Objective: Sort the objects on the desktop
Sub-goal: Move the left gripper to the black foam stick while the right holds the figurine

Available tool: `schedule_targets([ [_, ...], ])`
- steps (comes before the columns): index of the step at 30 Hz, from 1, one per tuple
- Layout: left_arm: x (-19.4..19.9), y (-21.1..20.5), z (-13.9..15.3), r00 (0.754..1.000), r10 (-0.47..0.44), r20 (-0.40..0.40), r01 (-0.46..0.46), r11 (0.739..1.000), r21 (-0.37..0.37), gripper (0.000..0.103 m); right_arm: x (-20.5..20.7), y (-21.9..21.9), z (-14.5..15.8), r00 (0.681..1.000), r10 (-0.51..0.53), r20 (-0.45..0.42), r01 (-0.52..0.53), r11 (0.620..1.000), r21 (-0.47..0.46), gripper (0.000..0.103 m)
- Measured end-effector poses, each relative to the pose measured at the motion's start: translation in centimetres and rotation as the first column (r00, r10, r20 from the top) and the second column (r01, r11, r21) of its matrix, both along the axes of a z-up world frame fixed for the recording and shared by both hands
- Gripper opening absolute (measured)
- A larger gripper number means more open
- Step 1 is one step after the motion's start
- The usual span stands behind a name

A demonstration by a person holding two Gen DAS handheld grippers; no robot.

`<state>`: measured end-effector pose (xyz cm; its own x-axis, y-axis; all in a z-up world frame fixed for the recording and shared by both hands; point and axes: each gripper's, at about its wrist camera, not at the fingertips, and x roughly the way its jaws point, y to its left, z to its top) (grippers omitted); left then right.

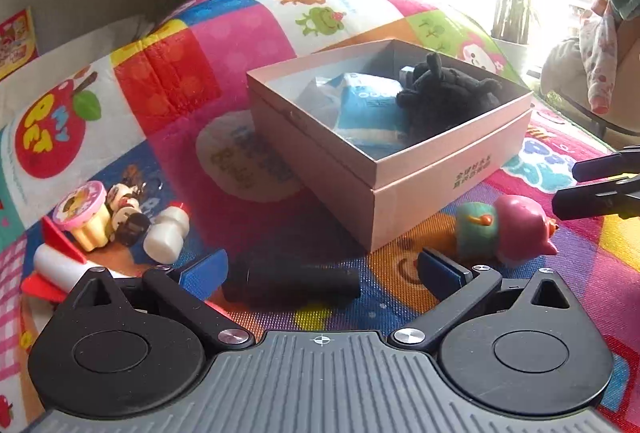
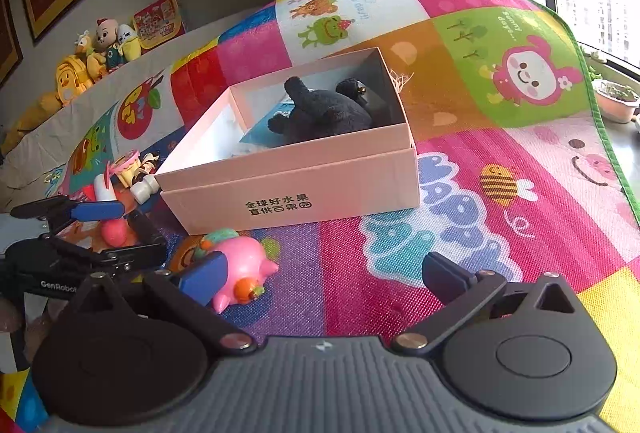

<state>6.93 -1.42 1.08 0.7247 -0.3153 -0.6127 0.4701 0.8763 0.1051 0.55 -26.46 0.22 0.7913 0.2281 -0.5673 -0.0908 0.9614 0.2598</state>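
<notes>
A bright patchwork play mat (image 1: 248,45) with cartoon animals covers the surface I'm working over, with a glaring window behind. Off to the left of my left gripper (image 1: 322,269) sits a cluster of small toys: a red-and-white rocket (image 1: 60,265), a pink-lidded cupcake toy (image 1: 86,219) and a white bottle-shaped piece (image 1: 168,233). That gripper's jaws stand wide, empty, with a black cylinder (image 1: 292,283) lying on the mat between its blue fingertips. Straight ahead is an open pink box (image 1: 420,185) holding a dark plush toy (image 1: 448,93) and a blue-and-white packet (image 1: 368,109). My right gripper (image 2: 324,273) is also spread wide and empty; a pink pig figure (image 2: 244,265) lies just beside its left finger, in front of the box.
</notes>
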Motion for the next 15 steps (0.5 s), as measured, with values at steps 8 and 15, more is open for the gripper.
schedule_targets([
  [8, 1.3, 1.2, -0.9, 0.995, 0.055, -0.086, -0.058, 0.998, -0.034, 0.103, 0.1, -0.1, -0.1, 1.0, -0.003, -0.01, 0.003, 1.0, 0.01, 0.103],
  [15, -4.0, -1.5, -0.8, 0.991, -0.126, -0.049, 0.126, 0.992, 0.008, 0.103, 0.0, -0.2, 0.0, 1.0, -0.01, -0.01, 0.01, 1.0, 0.008, 0.103],
])
